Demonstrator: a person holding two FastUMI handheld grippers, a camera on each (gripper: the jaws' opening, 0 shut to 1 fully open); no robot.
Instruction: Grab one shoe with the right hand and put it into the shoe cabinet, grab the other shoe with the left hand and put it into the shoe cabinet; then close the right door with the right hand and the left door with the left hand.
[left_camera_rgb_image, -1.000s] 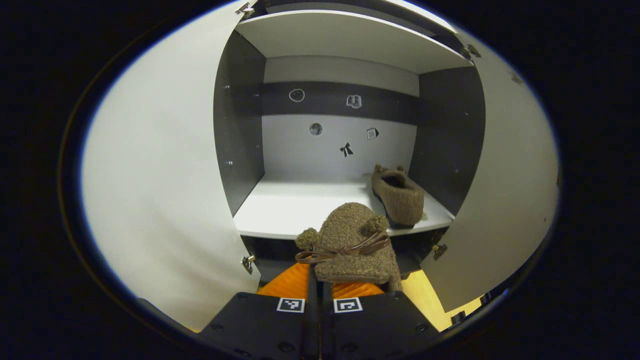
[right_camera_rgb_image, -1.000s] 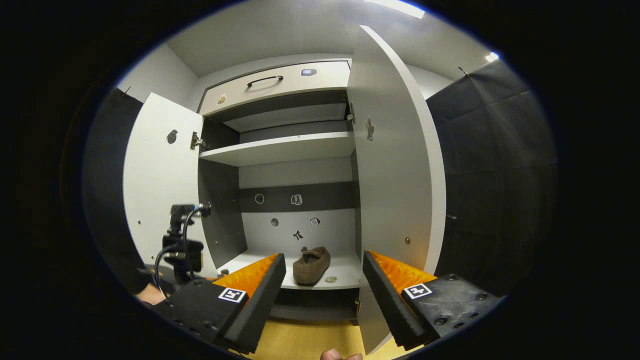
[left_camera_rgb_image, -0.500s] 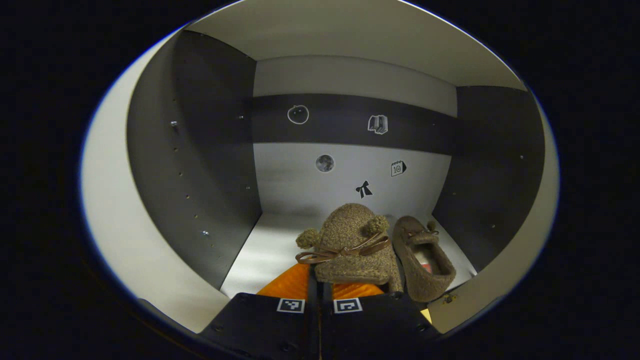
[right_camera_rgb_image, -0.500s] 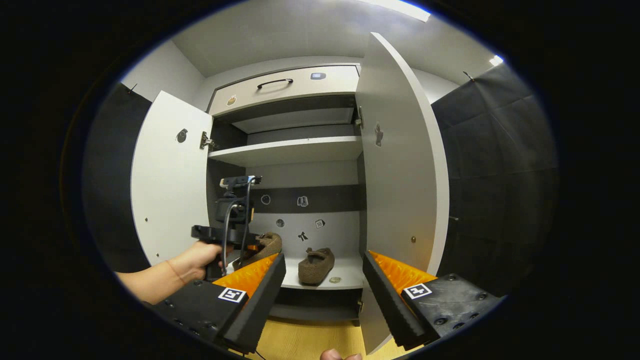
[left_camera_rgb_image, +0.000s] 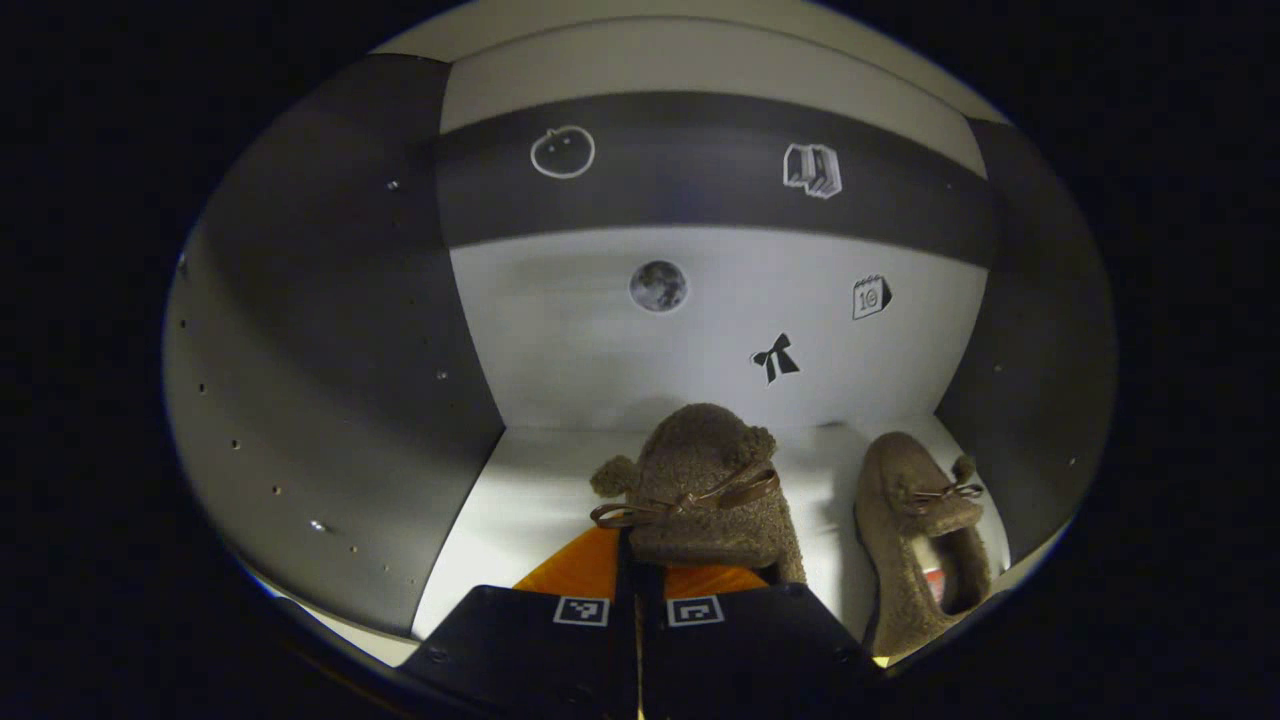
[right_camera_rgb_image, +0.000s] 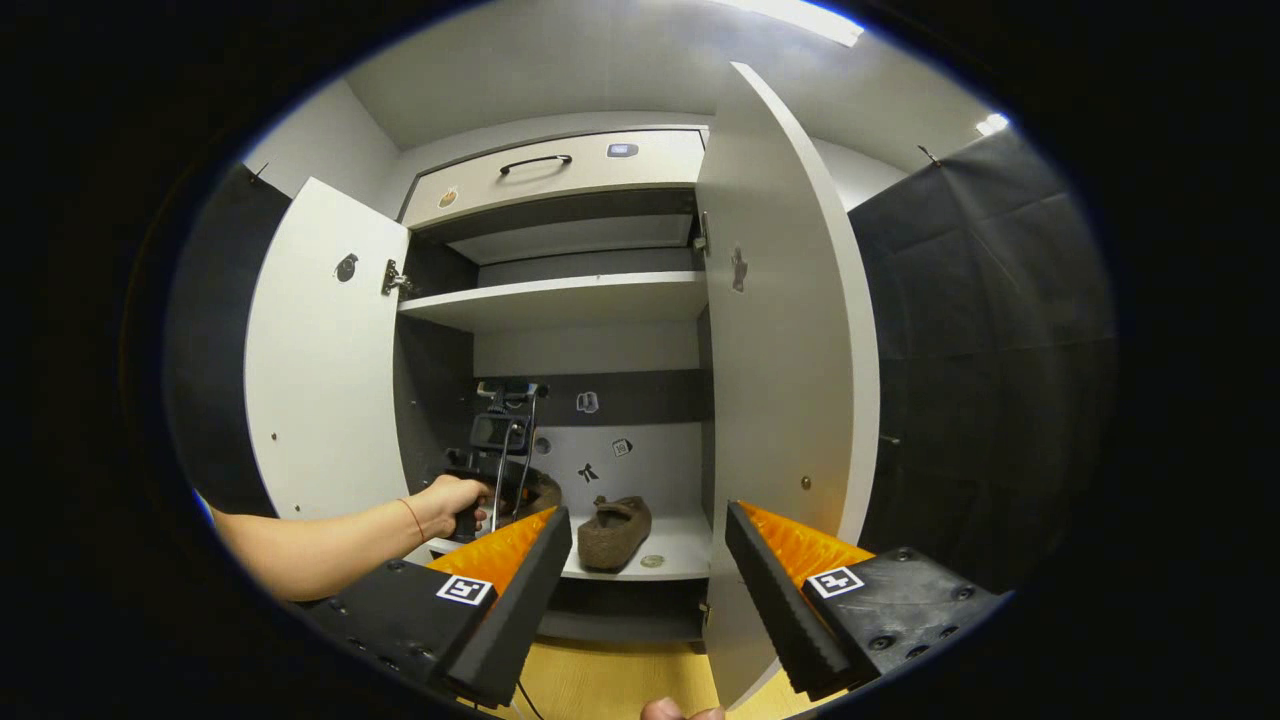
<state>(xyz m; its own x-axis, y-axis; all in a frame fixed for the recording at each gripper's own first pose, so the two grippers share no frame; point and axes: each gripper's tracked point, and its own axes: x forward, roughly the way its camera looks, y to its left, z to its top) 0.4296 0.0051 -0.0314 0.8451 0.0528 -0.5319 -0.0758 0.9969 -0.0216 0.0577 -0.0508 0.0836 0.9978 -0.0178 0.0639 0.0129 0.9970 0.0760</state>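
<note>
Since a second ago the left gripper (left_camera_rgb_image: 637, 565) has been carried deep into the shoe cabinet (right_camera_rgb_image: 560, 300), clamped on the held slipper (left_camera_rgb_image: 700, 490), toe toward the back wall; the placed slipper (left_camera_rgb_image: 925, 540) lies lower right, parallel; the right gripper (right_camera_rgb_image: 648, 590) is held wide open, empty

The cabinet's pale bottom shelf (left_camera_rgb_image: 540, 490) carries one fuzzy brown shoe (left_camera_rgb_image: 920, 540) lying flat at about four o'clock, toe toward the back wall, near the right side panel.
</note>
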